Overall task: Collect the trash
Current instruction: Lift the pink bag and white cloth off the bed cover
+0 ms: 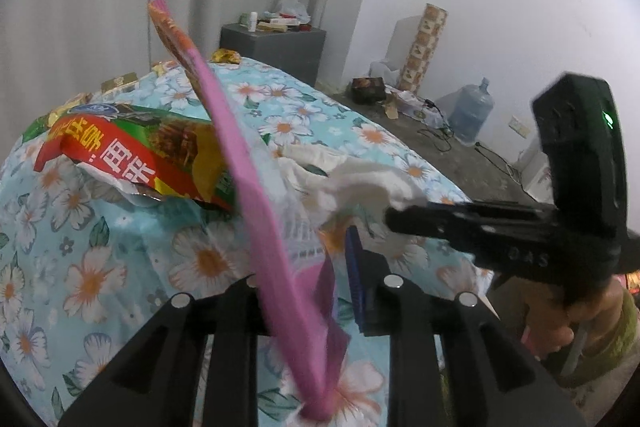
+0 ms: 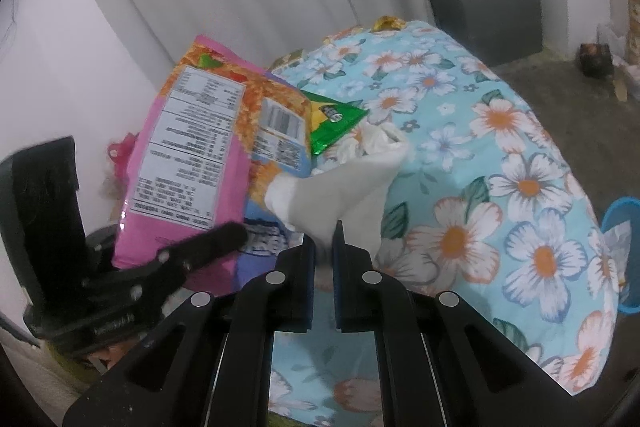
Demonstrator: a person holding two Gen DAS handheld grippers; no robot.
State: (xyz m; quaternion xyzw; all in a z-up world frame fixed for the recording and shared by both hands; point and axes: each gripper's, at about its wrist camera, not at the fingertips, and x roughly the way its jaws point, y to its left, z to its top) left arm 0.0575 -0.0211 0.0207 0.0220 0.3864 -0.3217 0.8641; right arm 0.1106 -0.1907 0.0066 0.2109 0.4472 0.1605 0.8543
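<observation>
Gripping what, the right claw (image 2: 323, 247)?
— White tissue (image 2: 344, 187), pinched tight just over the table (image 2: 520, 187).
And the left claw (image 1: 304, 267)?
— Angled down, jaws slightly apart, pink snack bag (image 1: 240, 155) upright between them; whether they press it, can't tell. Beyond lies a green wrapper (image 2: 336, 119); the table's right edge drops to open floor (image 2: 560, 79).

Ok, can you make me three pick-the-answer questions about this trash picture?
1. Where does the shiny green snack wrapper lie?
A) on the flowery blue cloth
B) on the floor
C) on the grey cabinet

2. What colour is the tall plastic snack bag's edge?
A) black
B) pink
C) white

3. What are the right tongs doing?
A) wide open
B) shut on a spoon
C) shut on the white crumpled tissue

Answers:
1 A, flowers surround it.
2 B, pink frames its label.
3 C, the tissue is pinched between them.
</observation>
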